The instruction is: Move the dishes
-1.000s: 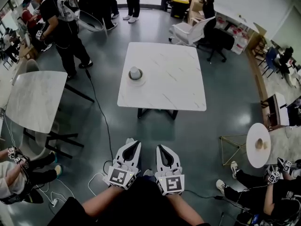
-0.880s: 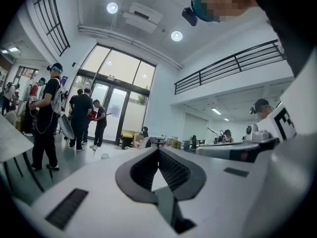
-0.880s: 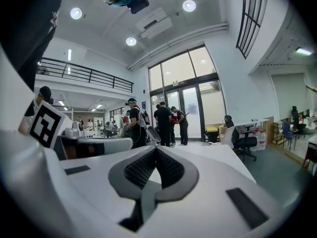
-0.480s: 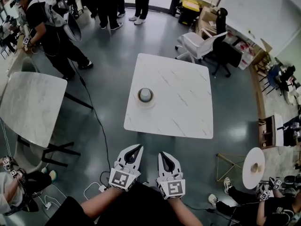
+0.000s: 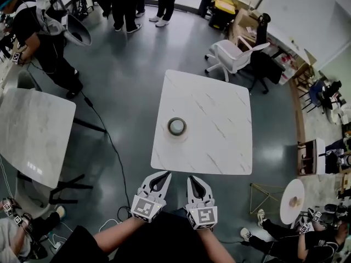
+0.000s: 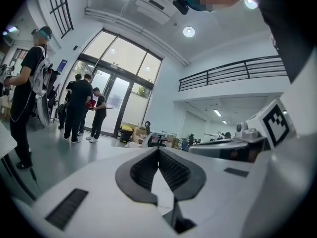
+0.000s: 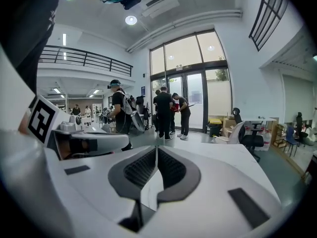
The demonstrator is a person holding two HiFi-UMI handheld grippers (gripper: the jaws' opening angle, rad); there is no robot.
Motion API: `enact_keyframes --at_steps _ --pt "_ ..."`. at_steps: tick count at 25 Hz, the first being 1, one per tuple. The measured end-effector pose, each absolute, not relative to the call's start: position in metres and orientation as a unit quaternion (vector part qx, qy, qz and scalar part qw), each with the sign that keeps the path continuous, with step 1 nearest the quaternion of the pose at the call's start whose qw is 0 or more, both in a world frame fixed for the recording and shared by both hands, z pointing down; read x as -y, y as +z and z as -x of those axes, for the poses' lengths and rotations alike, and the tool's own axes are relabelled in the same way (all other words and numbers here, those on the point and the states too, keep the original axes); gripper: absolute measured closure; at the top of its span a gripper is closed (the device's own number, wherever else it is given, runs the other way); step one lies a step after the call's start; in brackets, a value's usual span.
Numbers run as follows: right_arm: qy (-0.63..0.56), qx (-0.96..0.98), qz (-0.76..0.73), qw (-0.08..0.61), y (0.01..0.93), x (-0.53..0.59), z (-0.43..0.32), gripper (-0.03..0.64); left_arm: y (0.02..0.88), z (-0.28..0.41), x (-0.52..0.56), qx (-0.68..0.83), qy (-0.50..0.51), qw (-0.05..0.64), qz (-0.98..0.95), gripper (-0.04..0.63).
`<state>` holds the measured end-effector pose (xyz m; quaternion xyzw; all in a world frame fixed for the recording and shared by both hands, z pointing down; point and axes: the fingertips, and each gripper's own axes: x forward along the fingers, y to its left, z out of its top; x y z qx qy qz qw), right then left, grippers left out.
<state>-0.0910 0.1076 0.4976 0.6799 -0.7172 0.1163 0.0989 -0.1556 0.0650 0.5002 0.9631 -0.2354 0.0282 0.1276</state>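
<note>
– Down by the near table edge, grippers?
– Two. Left gripper clenched, tips meeting, nothing between them. Right gripper same, clenched and empty. Side by side, just short of the table, not touching it.
– Dishes?
– One cup upright on one saucer, on the table's left part, well ahead of both grippers. Cup's inside looks grey; can't tell if anything's in it.
– Other stuff?
– One second table far left, one small round table at right, one white chair beyond.
– Versus a second ago?
– Table and cup sit nearer the grippers now. Jaws were clenched then too. Cup on the same saucer, same spot.
</note>
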Motion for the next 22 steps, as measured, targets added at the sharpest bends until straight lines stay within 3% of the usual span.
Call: enact_keyframes --at_steps 14,22 --pt "0.153 0.716 -0.668 0.133 0.544 -0.03 0.054 0.589 0.545 0.145 0.008 0.27 0.044 0.183 -0.944 0.578" --pt "0.169 0.747 -0.618 0.179 0.59 0.037 0.025 0.472 0.568 0.125 0.059 0.307 0.061 0.195 -0.93 0.578"
